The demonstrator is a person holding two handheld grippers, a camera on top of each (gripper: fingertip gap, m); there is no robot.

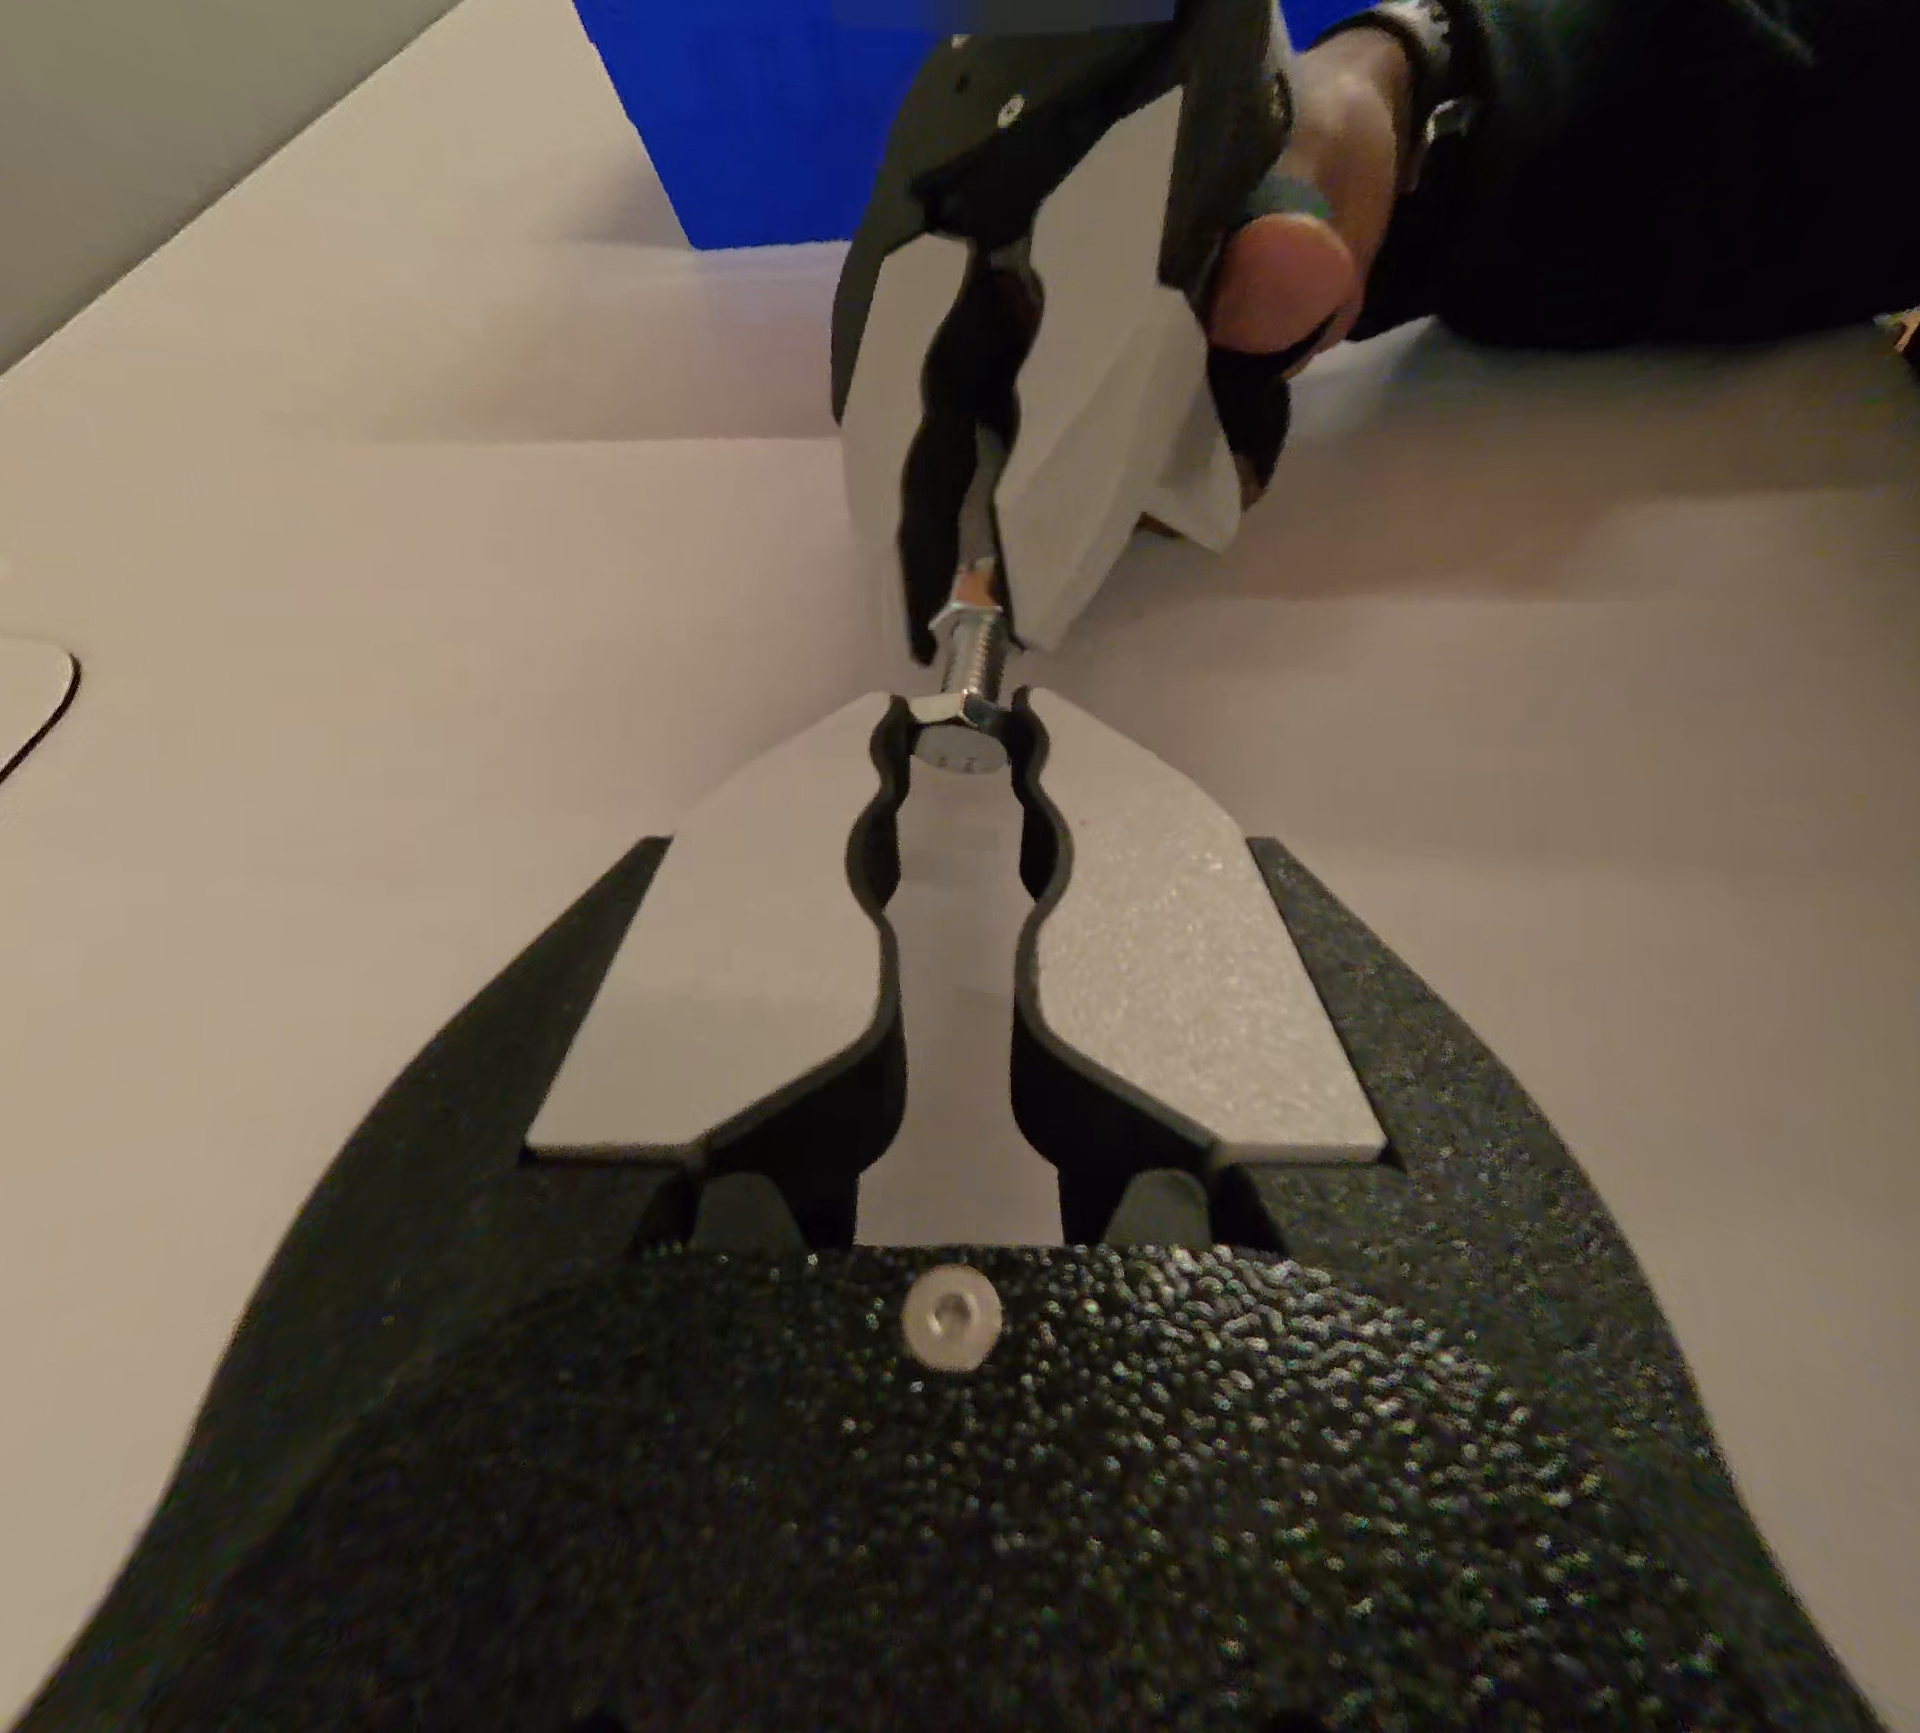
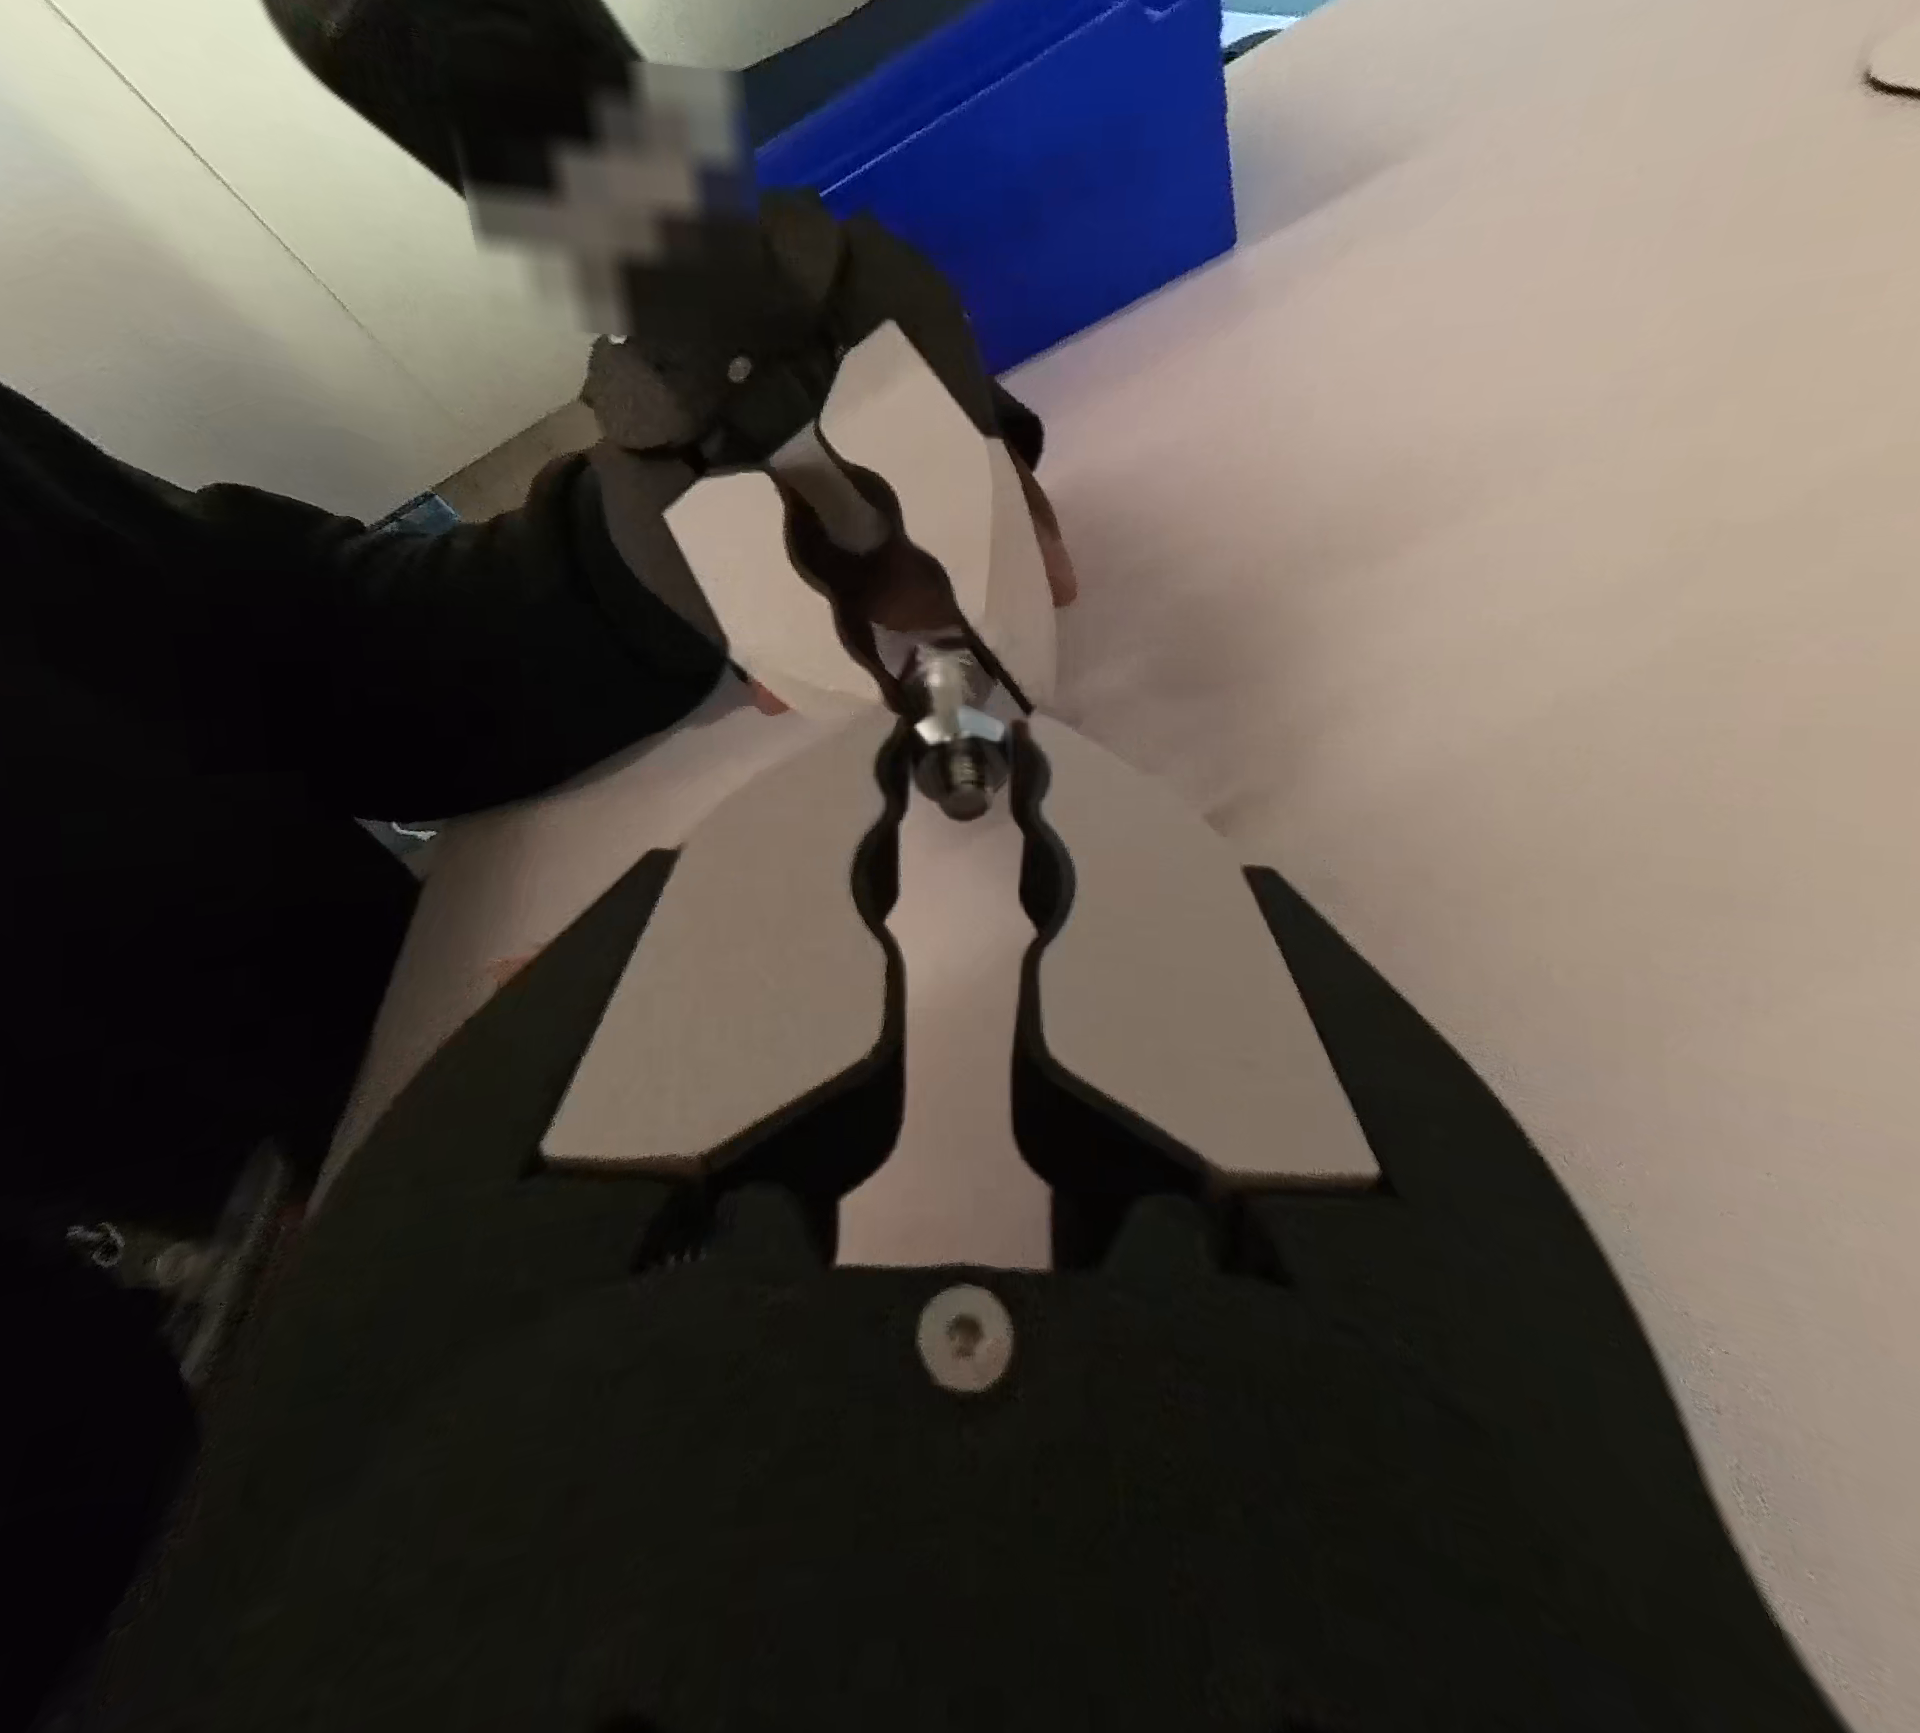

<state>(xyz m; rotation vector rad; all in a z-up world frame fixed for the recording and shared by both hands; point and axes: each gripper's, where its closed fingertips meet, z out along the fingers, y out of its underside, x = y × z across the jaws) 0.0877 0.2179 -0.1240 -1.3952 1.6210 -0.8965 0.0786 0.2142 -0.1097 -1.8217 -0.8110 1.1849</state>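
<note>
Holding both tongs nose to nose low over the bench [image 1: 364,457], I am gripping one silver bolt [image 1: 971,681] from its two ends. My left tongs [image 1: 958,733] are reaching forward and level, narrowly parted, with the black pads pressing on the flats of the bolt's hex head. My right tongs [image 2: 961,748] are coming in from the far side, tilted down toward the left pair, and are pinching the nut [image 2: 951,727] threaded on the bolt's shank; the threaded end is poking back between the fingers. That view is blurred, so the pads' contact on the nut looks firm but I am not sure of it. A hand [image 1: 1309,229] in a dark sleeve is wrapping the right handle. Behind the tongs, a blue bin [image 1: 727,73] is standing on the bench; I cannot see its contents.
</note>
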